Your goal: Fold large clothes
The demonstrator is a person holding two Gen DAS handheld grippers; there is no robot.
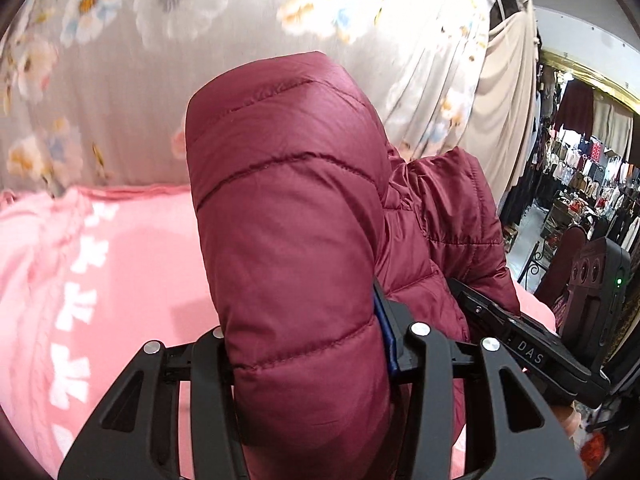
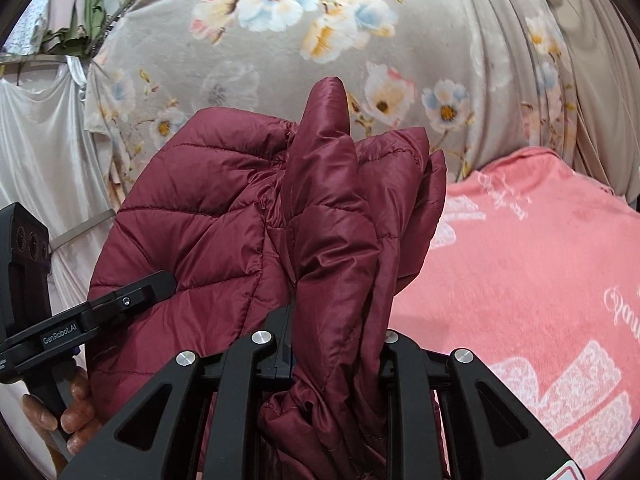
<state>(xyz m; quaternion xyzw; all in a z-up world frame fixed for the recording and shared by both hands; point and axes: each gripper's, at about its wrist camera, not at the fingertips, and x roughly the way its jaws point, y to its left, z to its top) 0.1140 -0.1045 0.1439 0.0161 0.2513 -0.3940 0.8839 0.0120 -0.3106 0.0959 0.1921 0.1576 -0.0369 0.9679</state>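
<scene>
The left gripper (image 2: 132, 300) reads "GenRobot.AI"; the right gripper (image 1: 500, 320) reads "DAS".

Bright even light, blown-out glare top centre, fisheye-bent dark corners, slight blur

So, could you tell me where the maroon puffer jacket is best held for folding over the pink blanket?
Grip the maroon puffer jacket at its bunched edges, as now: left tongs and right tongs each clamp a gathered, quilted fold. Come from beneath, since the padding stands up above the fingers. The pink blanket lies beyond.
</scene>
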